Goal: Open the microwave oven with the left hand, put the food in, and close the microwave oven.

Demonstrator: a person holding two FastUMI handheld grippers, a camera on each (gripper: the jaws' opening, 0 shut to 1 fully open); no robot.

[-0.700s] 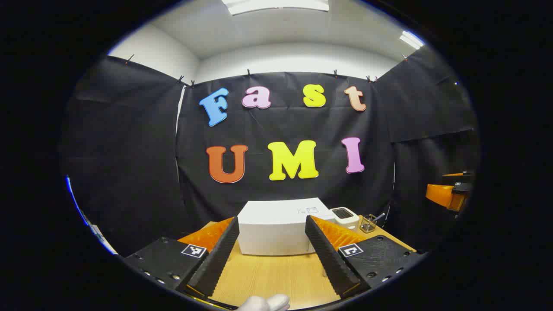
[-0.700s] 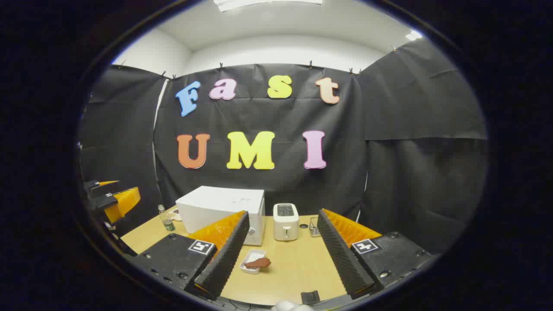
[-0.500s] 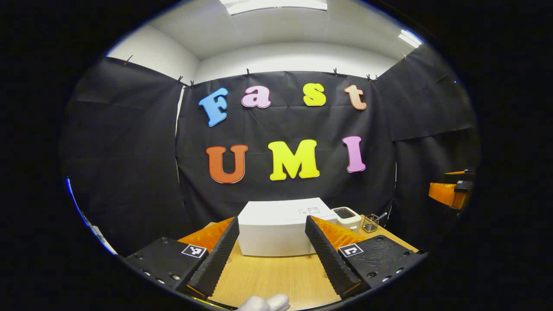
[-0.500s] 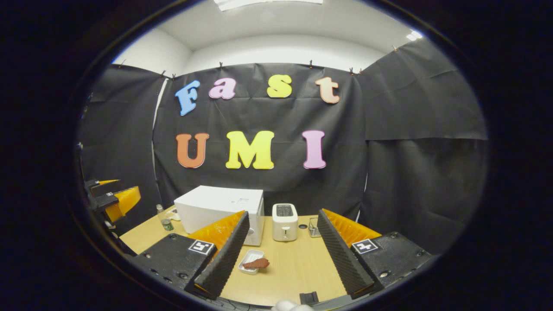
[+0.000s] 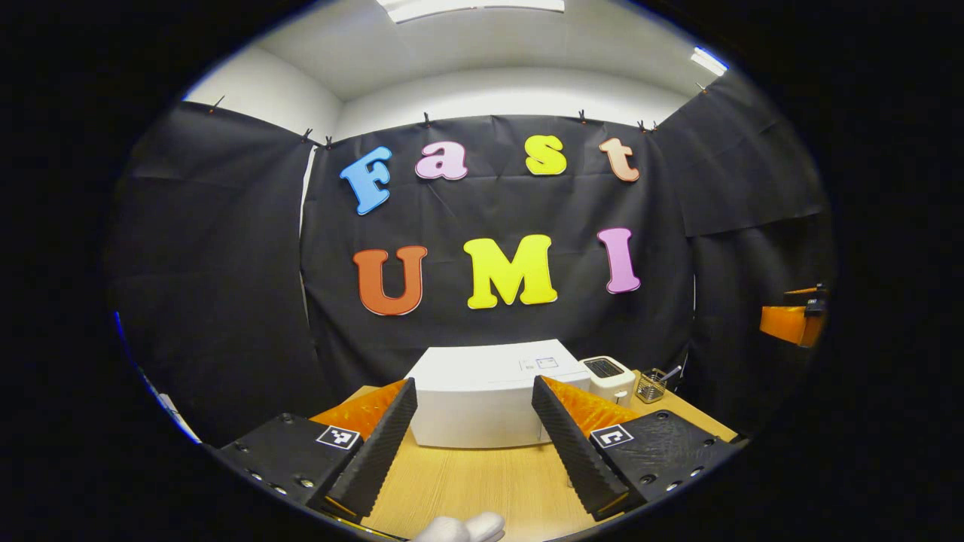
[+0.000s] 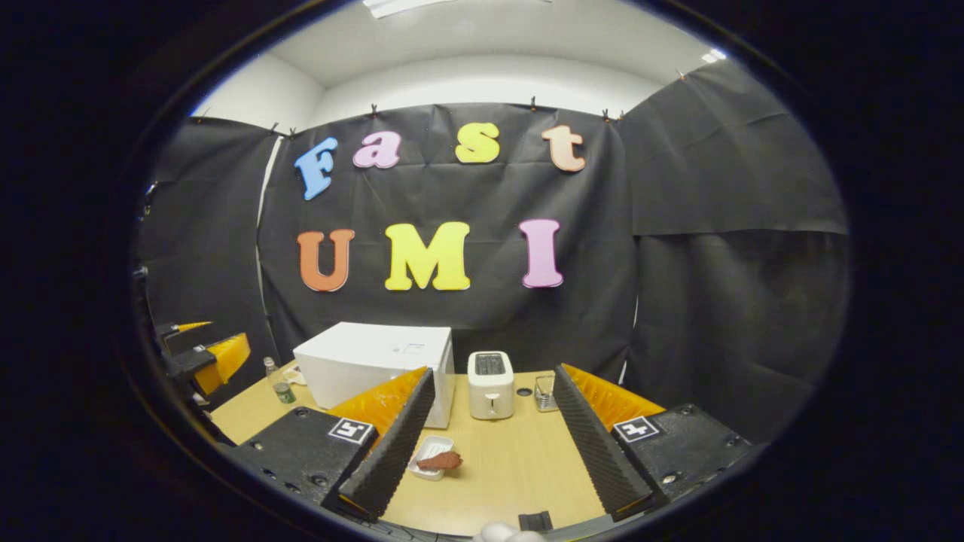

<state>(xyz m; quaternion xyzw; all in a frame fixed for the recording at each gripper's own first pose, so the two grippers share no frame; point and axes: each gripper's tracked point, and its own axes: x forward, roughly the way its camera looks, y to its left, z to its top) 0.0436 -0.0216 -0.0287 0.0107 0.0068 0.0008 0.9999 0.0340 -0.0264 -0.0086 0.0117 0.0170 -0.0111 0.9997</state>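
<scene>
Straight ahead at twelve o'clock of my left hand-held gripper [image 5: 474, 444], the white box-shaped microwave oven [image 5: 489, 395] is sitting on the light wooden worktop [image 5: 482, 482], its door closed, framed between my two ribbed black fingers [image 5: 376, 452]. I am holding this hand-held gripper wide apart and empty, well short of the oven. My right hand-held gripper [image 6: 489, 444] is likewise gaping wide with nothing in it, hovering above the worktop [image 6: 512, 467]. In its view the microwave oven [image 6: 373, 361] is lying at about eleven o'clock, and the reddish-brown piece of food [image 6: 440, 461] is resting on a small white rectangular tray [image 6: 426, 455] just in front of the oven, beside my left-side finger. A white two-slot toaster [image 6: 490, 384] is standing just right of the oven, at twelve o'clock. A small clear bottle [image 6: 279, 382] is standing at the oven's far left, near ten o'clock.
</scene>
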